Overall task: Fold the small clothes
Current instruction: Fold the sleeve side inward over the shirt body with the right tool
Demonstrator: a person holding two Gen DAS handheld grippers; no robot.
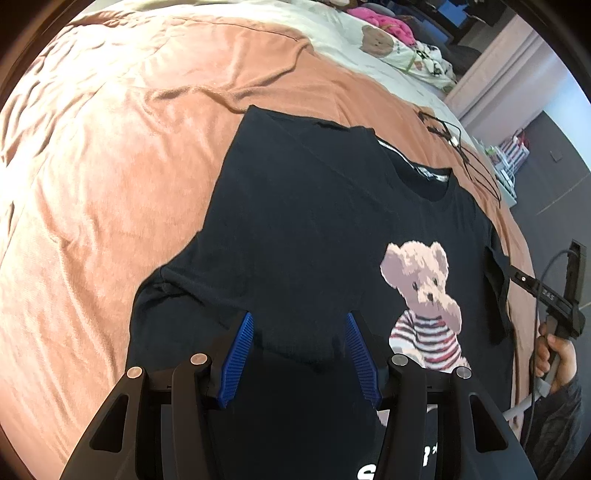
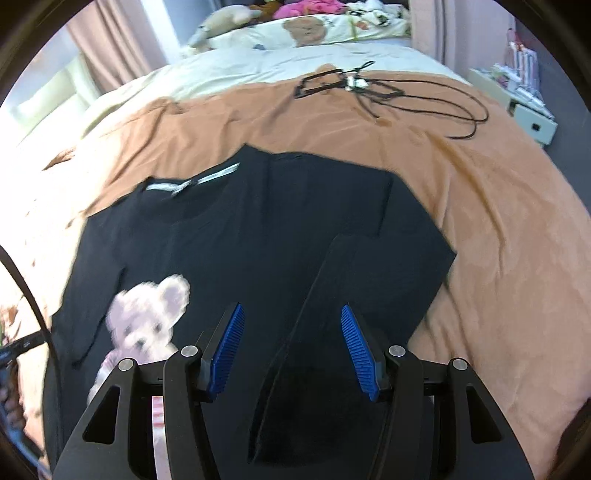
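Note:
A small black T-shirt (image 1: pixel 303 229) with a teddy-bear print (image 1: pixel 424 291) lies front-up on an orange blanket (image 1: pixel 110 166). My left gripper (image 1: pixel 300 317) is open and empty, hovering over the shirt's lower left part. In the right wrist view the same shirt (image 2: pixel 258 229) has its right side folded inward, with a flap (image 2: pixel 332 314) lying between my fingers. My right gripper (image 2: pixel 292 310) is open above that flap and holds nothing. The bear print (image 2: pixel 147 317) is blurred at the left. The right gripper's body also shows in the left wrist view (image 1: pixel 554 295), held by a hand at the shirt's right edge.
Black cables (image 2: pixel 388 92) lie on the blanket beyond the shirt. A cream duvet (image 2: pixel 277 62) with a bear pillow (image 2: pixel 306 29) and pink clothes (image 2: pixel 306 7) is at the bed's head. A bedside shelf (image 2: pixel 524 103) stands at the right.

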